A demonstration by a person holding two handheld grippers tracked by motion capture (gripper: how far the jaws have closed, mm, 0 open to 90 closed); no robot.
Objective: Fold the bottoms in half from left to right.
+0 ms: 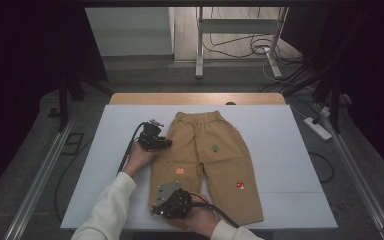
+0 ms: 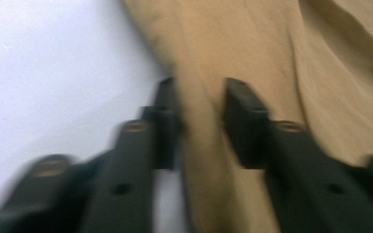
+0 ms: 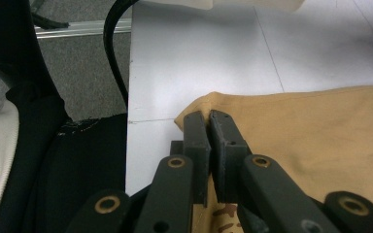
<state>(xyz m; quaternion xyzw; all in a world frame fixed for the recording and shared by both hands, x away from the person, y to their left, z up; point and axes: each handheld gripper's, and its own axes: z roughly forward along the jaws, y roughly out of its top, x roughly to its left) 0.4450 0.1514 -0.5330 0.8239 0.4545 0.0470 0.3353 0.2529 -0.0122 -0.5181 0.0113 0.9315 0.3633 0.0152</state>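
Observation:
Tan children's trousers (image 1: pixel 215 150) with small patches lie flat on the white table (image 1: pixel 280 125), waistband at the far end. My left gripper (image 1: pixel 166 144) sits at the left outer edge of the left leg, near the hip. In the left gripper view its jaws (image 2: pixel 201 104) pinch a raised fold of the tan cloth (image 2: pixel 272 58); the picture is blurred. My right gripper (image 1: pixel 156 210) is at the near hem of the same leg. The right gripper view has its jaws (image 3: pixel 209 119) shut on the hem corner of the trousers (image 3: pixel 320 131).
A wooden strip (image 1: pixel 197 98) borders the table's far edge. Metal rails (image 1: pixel 45 165) run along both sides, with cables on the floor and a power strip (image 1: pixel 319 128) at the right. Each gripper trails a black cable (image 1: pixel 130 145).

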